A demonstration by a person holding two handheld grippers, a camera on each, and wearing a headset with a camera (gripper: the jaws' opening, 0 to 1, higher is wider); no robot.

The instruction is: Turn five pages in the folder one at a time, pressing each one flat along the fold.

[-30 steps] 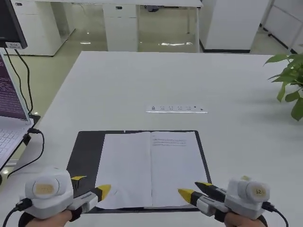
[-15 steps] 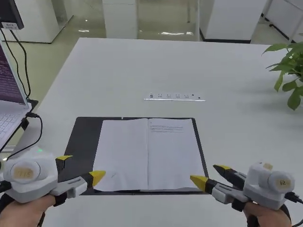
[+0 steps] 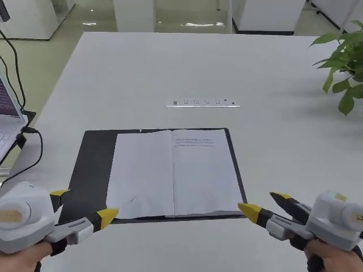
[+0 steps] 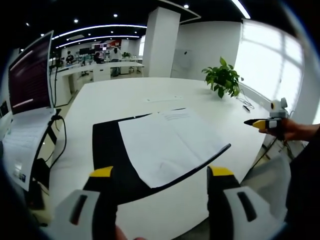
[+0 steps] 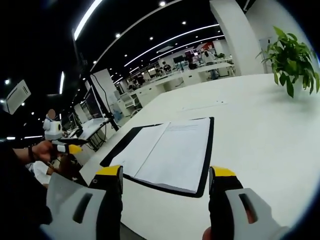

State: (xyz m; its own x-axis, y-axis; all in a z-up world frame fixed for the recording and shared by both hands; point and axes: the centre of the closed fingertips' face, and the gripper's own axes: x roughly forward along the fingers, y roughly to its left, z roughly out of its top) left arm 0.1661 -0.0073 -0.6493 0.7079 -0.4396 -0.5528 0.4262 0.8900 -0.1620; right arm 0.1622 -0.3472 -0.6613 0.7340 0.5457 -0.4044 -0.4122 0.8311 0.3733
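My left claw [image 3: 84, 204] hung just off the near left corner of the folder [image 3: 93, 170], jaws apart and holding nothing. My right claw [image 3: 265, 204] hung just off the near right corner, jaws likewise apart and empty, and neither touched paper. The folder lay open and flat on the table [image 3: 170, 62] between them, with a blank left page [image 3: 142, 175] and a right page [image 3: 207, 170] carrying a few printed lines at its top, the two meeting at the fold [image 3: 173, 170]. I judged that no page was lifted yet. The risk I saw was in the pinch: the right-hand sheets lay flush, so a tip could catch two at once, or crease the corner if I closed too hard. With nothing holding the black cover down, a pull across could drag the whole folder toward the cable [image 3: 34, 153] and laptop [image 3: 5, 113] at the left. Farther back, the power strip [image 3: 202, 103] and plant [image 3: 343, 62] sat well apart from the work
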